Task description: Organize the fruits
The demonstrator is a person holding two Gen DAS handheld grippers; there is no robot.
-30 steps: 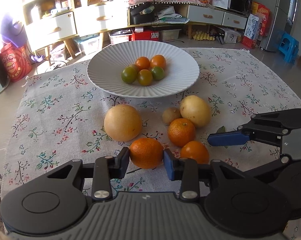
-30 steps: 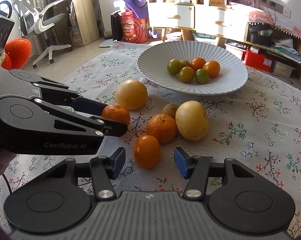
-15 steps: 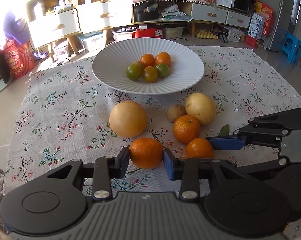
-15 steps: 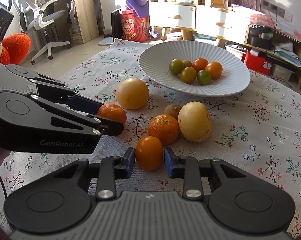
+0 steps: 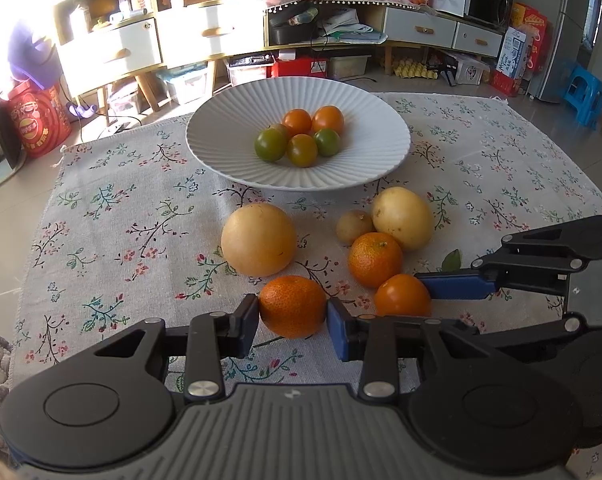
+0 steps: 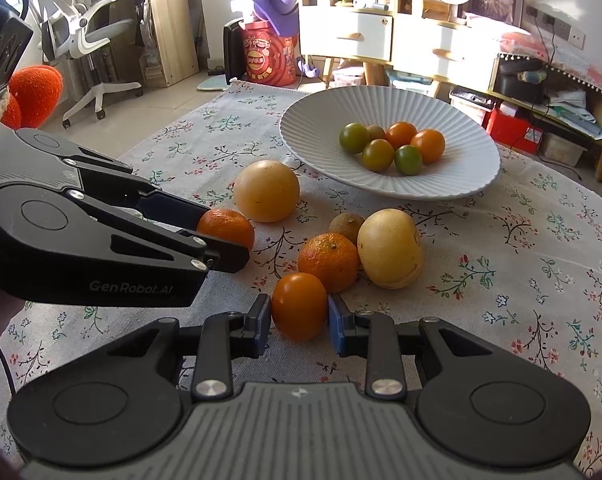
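My left gripper (image 5: 293, 322) is shut on a dimpled mandarin (image 5: 292, 306) low over the floral cloth; the right wrist view shows that same mandarin (image 6: 227, 227) between the left gripper's blue pads. My right gripper (image 6: 299, 318) is shut on a smooth orange tomato (image 6: 299, 306), seen from the left as the tomato (image 5: 401, 296) against a blue pad. Another mandarin (image 6: 328, 262), a large round yellow fruit (image 6: 267, 191), a yellow oval fruit (image 6: 389, 247) and a small brown fruit (image 6: 347, 227) lie on the cloth. The white ribbed plate (image 6: 453, 176) holds several small orange and green tomatoes.
The floral tablecloth (image 5: 113, 224) covers the table, with its edge at the left and far side. Cabinets, shelves, boxes and a red bag (image 5: 39, 126) stand on the floor behind the table. An office chair (image 6: 89, 36) is far left in the right wrist view.
My right gripper's jaws closed from wide apart onto the orange tomato. The left gripper kept its hold on the mandarin and both hands stayed about where they were.
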